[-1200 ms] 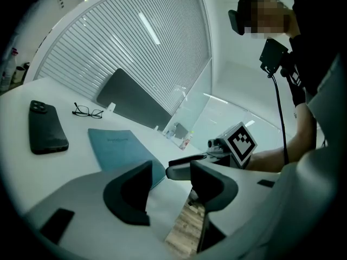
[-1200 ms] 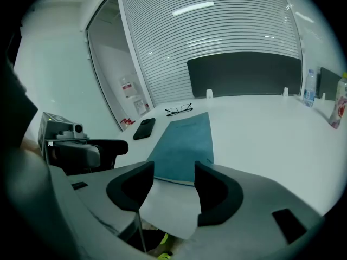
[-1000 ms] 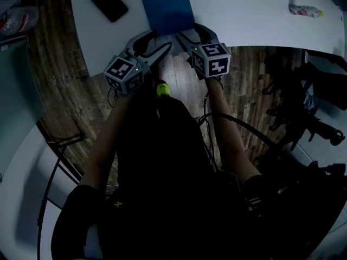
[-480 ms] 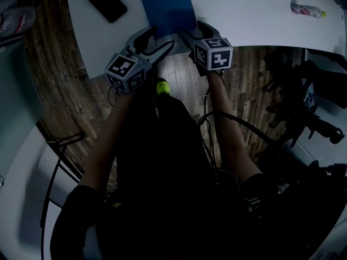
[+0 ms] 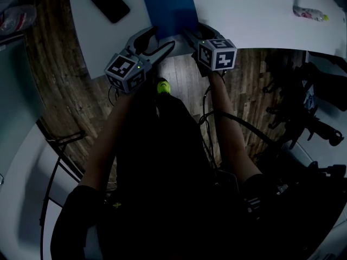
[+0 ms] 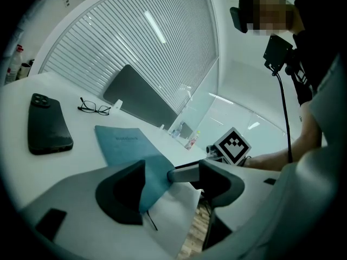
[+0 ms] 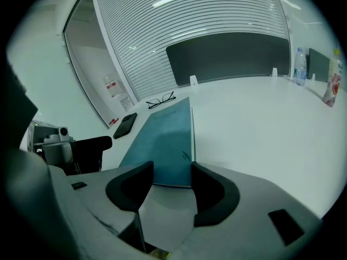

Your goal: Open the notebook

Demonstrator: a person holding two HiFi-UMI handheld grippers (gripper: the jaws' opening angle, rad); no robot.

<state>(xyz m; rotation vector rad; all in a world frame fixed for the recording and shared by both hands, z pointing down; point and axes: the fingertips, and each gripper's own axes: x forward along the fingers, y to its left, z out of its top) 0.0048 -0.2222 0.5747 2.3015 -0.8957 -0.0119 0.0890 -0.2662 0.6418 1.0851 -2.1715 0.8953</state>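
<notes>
Blue notebook (image 5: 169,7) closed; cover print (image 6: 126,138) unreadable.

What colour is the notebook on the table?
The notebook is blue, shown best in the head view.

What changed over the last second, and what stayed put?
The right gripper edged toward the near edge of the blue notebook, its jaws just closing with that edge between them, not clamped. The left gripper opened its jaws wider over the notebook's corner. Notebook still closed; phone unmoved.

Lying on white table (image 5: 255,15): blue notebook (image 5: 169,7) at near edge, black phone (image 5: 109,3) beside it, glasses (image 6: 93,108), bottle (image 5: 310,13) well apart.
</notes>
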